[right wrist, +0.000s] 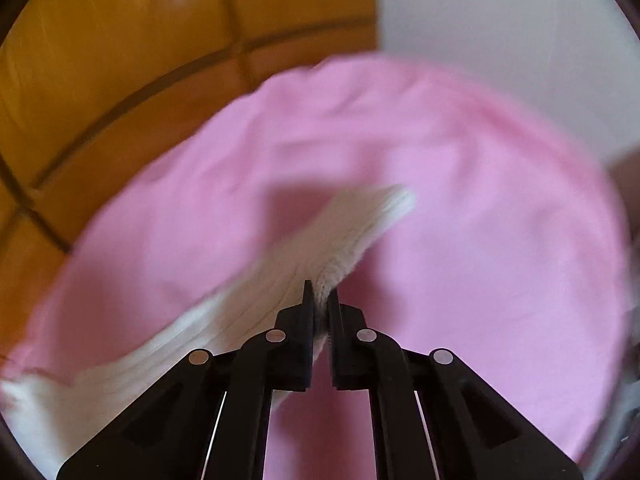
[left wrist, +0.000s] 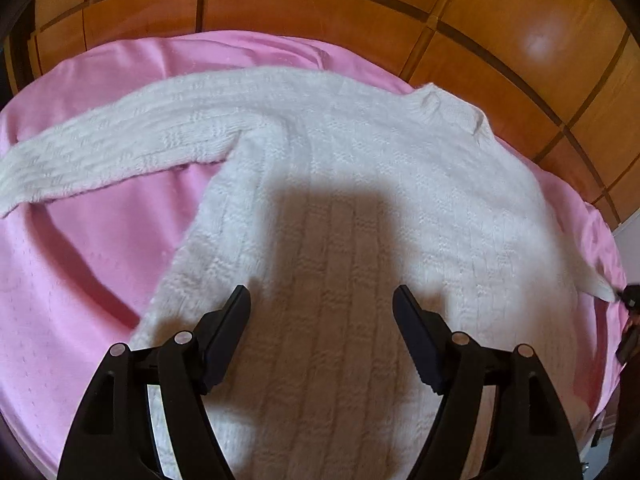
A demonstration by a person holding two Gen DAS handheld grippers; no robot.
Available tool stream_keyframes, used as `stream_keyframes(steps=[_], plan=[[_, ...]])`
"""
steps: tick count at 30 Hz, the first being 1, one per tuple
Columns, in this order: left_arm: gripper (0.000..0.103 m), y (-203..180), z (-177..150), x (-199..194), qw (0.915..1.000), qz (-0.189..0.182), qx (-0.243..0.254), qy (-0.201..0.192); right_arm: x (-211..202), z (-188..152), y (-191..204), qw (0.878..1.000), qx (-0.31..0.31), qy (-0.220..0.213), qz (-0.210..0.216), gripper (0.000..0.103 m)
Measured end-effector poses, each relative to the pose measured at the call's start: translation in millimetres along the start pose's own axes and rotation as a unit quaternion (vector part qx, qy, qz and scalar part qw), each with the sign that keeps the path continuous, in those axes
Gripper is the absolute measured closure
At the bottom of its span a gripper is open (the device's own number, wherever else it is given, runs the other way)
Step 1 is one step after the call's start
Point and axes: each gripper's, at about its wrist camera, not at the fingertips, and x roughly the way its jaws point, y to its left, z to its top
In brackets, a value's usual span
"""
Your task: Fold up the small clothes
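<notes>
A white knitted sweater (left wrist: 352,200) lies spread flat on a pink sheet (left wrist: 80,272). One sleeve (left wrist: 112,148) stretches out to the left. My left gripper (left wrist: 322,300) is open and empty, hovering over the sweater's lower body. My right gripper (right wrist: 321,300) is shut on the other white sleeve (right wrist: 360,224) and holds it lifted above the pink sheet (right wrist: 480,240); the view is blurred. In the left wrist view the right gripper (left wrist: 630,298) shows at the far right edge, holding the sleeve end.
A wooden panelled headboard (left wrist: 360,8) runs behind the pink sheet. A white wall (right wrist: 500,20) stands at the right. The sheet's edge drops off at the right (left wrist: 608,248).
</notes>
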Motion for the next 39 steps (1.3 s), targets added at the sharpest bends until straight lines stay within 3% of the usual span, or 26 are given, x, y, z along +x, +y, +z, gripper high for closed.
stream_keyframes(steps=[1, 2, 4, 6, 7, 8, 11, 13, 15, 18, 21, 23, 24, 25, 26, 27, 28, 29, 32, 35, 37, 39], plan=[[0.030, 2.2, -1.4, -0.5, 1.0000, -0.002, 0.001, 0.002, 4.8, -1.5, -11.0, 1.000, 0.004, 0.012, -0.011, 0.099], [0.030, 3.1, -2.1, -0.9, 1.0000, 0.000, 0.003, 0.004, 15.0, -7.0, -23.2, 0.999, 0.023, 0.044, -0.003, 0.099], [0.030, 8.2, -4.3, -8.2, 1.0000, 0.000, 0.002, 0.002, 19.9, -19.0, -36.9, 0.996, 0.056, 0.056, 0.030, 0.098], [0.028, 13.6, -6.7, -18.9, 1.0000, -0.008, 0.003, -0.004, 17.5, -25.9, -41.0, 0.993, 0.082, 0.059, 0.066, 0.081], [0.027, 18.7, -9.0, -26.0, 0.9999, -0.003, 0.006, -0.011, 12.5, -30.0, -40.4, 0.991, 0.090, 0.061, 0.073, 0.057], [0.027, 25.3, -11.9, -33.2, 0.9998, 0.001, 0.005, -0.017, -0.6, -36.4, -39.3, 0.991, 0.089, 0.051, 0.083, 0.048], [0.027, 50.1, -22.9, -51.7, 0.9996, 0.005, -0.009, -0.026, -32.9, -53.3, -18.9, 0.989, 0.046, 0.046, 0.130, 0.048], [0.027, 70.1, -32.6, -60.9, 0.9993, 0.014, -0.023, -0.028, -52.2, -70.2, -11.3, 0.978, 0.021, 0.065, 0.195, 0.042], [0.027, 85.4, -40.8, -67.2, 0.9989, 0.014, -0.036, -0.026, -75.4, -99.2, 3.0, 0.953, -0.017, 0.113, 0.281, 0.039], [0.027, 111.0, -61.8, -76.8, 0.9985, 0.005, -0.052, -0.017, -106.3, -159.0, 27.4, 0.906, -0.071, 0.189, 0.371, 0.039], [0.028, 122.5, -79.9, -80.0, 0.9980, -0.027, -0.058, 0.000, -124.8, -216.0, 42.2, 0.867, -0.106, 0.258, 0.413, 0.039], [0.032, 123.3, -90.5, -78.6, 0.9974, -0.049, -0.052, 0.012, -133.2, -248.6, 46.8, 0.852, -0.126, 0.286, 0.421, 0.042], [0.042, 122.8, -94.1, -77.7, 0.9968, -0.061, -0.049, 0.016, -134.7, -255.3, 48.0, 0.848, -0.129, 0.293, 0.423, 0.048], [0.049, 121.7, -97.6, -77.1, 0.9961, -0.073, -0.045, 0.021, -139.8, -264.9, 49.2, 0.843, -0.134, 0.298, 0.428, 0.063], [0.053, 119.7, -100.7, -75.3, 0.9954, -0.084, -0.037, 0.026, -144.8, -273.6, 52.7, 0.836, -0.147, 0.304, 0.432, 0.067], [0.069, 119.6, -102.4, -74.2, 0.9951, -0.089, -0.032, 0.029, -148.6, -277.1, 56.7, 0.834, -0.161, 0.304, 0.433, 0.071], [0.099, 118.5, -103.1, -72.3, 0.9945, -0.094, -0.029, 0.034, -162.0, -286.0, 62.3, 0.832, -0.179, 0.299, 0.432, 0.083], [0.097, 118.1, -102.3, -70.9, 0.9939, -0.100, -0.027, 0.040, -171.4, -285.2, 67.3, 0.834, -0.204, 0.286, 0.425, 0.095], [0.098, 120.3, -93.7, -85.7, 0.9919, -0.120, -0.032, 0.025, -202.1, -271.1, 71.1, 0.838, -0.233, 0.238, 0.432, 0.097], [0.099, 128.9, -86.7, -100.0, 0.9910, -0.127, -0.039, 0.014, -234.2, -260.3, 58.6, 0.828, -0.266, 0.193, 0.454, 0.097], [0.099, 131.4, -88.9, -97.4, 0.9935, -0.108, -0.026, 0.022, -227.4, -266.8, 50.3, 0.833, -0.292, 0.201, 0.425, 0.097], [0.098, 125.4, -94.3, -80.7, 0.9956, -0.079, -0.007, 0.050, -196.7, -291.1, 47.5, 0.845, -0.324, 0.234, 0.356, 0.097]])
